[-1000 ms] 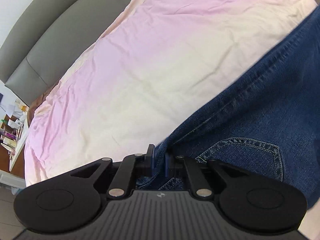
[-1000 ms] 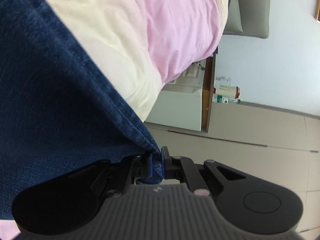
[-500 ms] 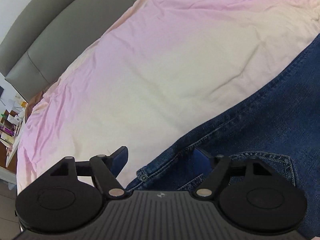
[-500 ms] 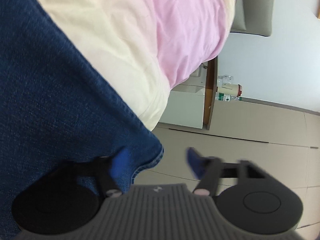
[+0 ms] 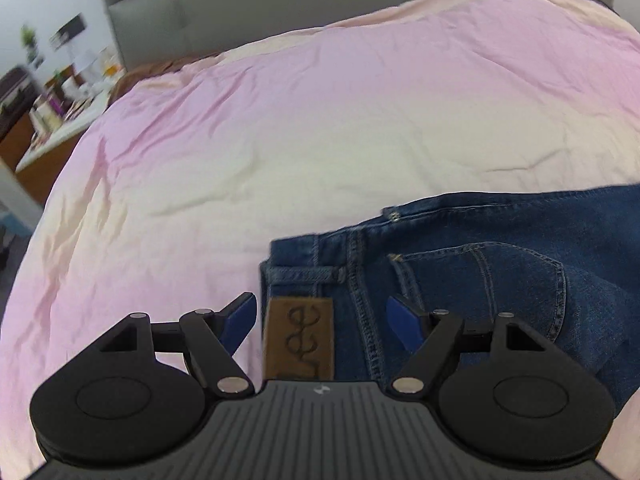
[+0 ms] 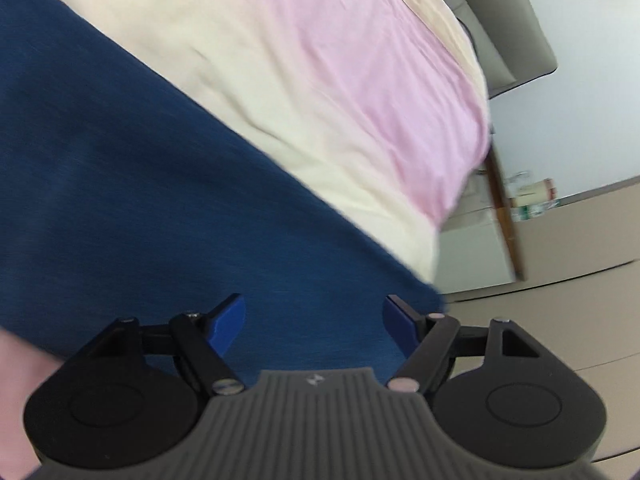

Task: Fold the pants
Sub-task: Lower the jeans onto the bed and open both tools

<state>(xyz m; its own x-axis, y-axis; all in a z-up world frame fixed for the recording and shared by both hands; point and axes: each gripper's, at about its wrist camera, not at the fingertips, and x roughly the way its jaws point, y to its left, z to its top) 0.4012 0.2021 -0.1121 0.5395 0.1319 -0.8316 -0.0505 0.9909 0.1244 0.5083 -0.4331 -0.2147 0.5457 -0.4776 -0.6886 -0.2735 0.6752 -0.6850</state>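
Observation:
Dark blue jeans [image 5: 480, 264] lie flat on the pink and cream bed cover [image 5: 280, 128]. In the left wrist view their waistband end faces me, with a brown leather patch [image 5: 300, 338] and a back pocket [image 5: 500, 280] showing. My left gripper [image 5: 322, 320] hovers open over that patch, its blue pads touching no cloth. The right wrist view shows the plain leg of the jeans [image 6: 140, 184] reaching the bed's edge. Above that leg end my right gripper [image 6: 314, 320] stands open and holds nothing.
A grey padded headboard [image 5: 240, 4] stands at the far side of the bed. A cluttered side table [image 5: 52, 116] sits at the left. On the right the bed ends at a white bedside cabinet [image 6: 476, 248], bottles [image 6: 532, 200] and beige floor [image 6: 560, 320].
Both grippers were shut on the jeans' edges a second ago; both have opened and let go. Each has pulled back and rolled, so the waistband patch now faces the left one.

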